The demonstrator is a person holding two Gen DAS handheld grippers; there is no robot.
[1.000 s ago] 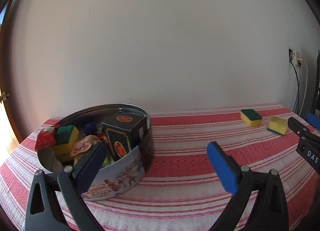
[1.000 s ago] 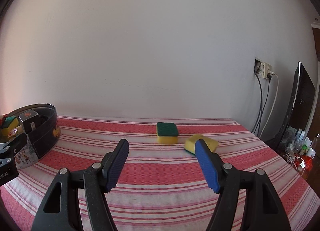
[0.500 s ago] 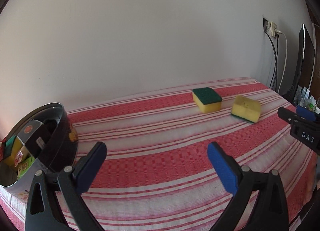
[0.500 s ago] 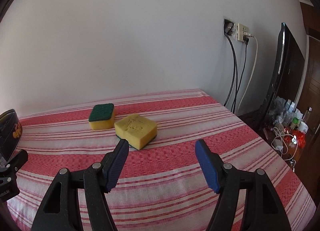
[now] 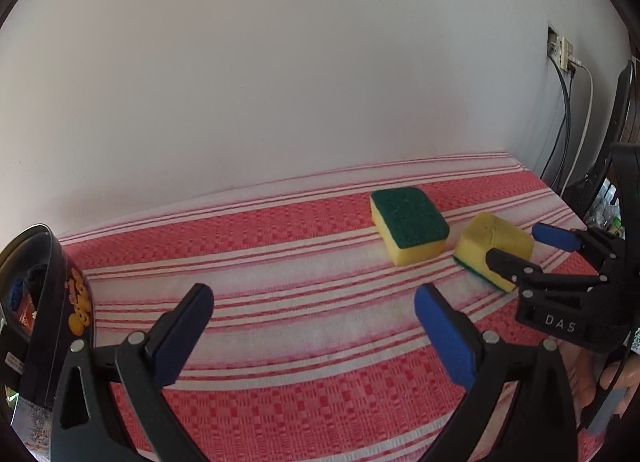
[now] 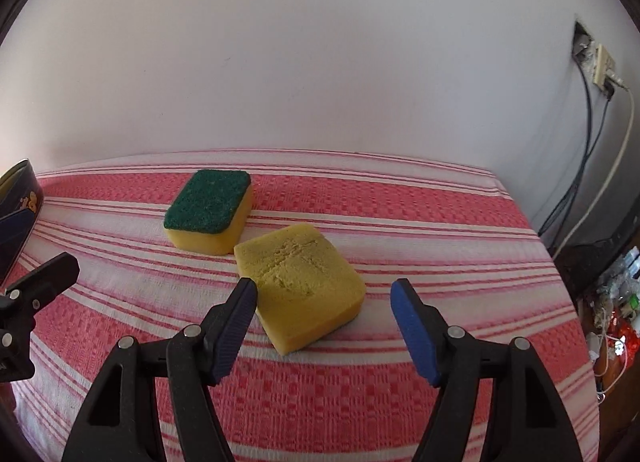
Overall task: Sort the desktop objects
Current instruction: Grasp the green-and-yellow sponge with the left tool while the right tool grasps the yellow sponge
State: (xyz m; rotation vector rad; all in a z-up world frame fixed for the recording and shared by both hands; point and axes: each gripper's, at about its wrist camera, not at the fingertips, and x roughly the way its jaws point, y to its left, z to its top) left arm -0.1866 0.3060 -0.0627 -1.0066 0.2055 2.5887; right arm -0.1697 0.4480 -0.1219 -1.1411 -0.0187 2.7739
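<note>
Red-and-white striped cloth point(image 5: 280, 262) over the desk, seen from the left wrist. Left gripper point(image 5: 314, 312) low over the cloth, jaws spread wide, nothing between the blue pads. Beyond and right of those pads: green-topped sponge point(image 5: 408, 222), scouring side up, flat on the cloth. Just right of the green-topped sponge, not quite touching: yellow-topped sponge point(image 5: 494, 240), green layer underneath. Right gripper point(image 5: 520, 248) reaching in from the right edge, one finger in front of the yellow-topped sponge and one behind it; contact not clear from here. Far left of the green-topped sponge, at the frame edge: dark round tin point(image 5: 52, 302) with printed sides, small items inside, hard to make out. Wall socket point(image 5: 562, 52) with hanging cables high on the right.

Same striped cloth point(image 6: 440, 222) from the right wrist. Right gripper point(image 6: 324, 306) with jaws apart, having just widened, empty. Yellow-topped sponge point(image 6: 300, 286) lying between the pads; left pad close to its edge, right pad clearly apart from it, nothing gripped. Green-topped sponge point(image 6: 208, 202) just behind and left of the yellow-topped sponge, corners near each other. Tin point(image 6: 18, 202) at the far left edge. Black finger point(image 6: 44, 278) of the left gripper poking in below the tin.
</note>
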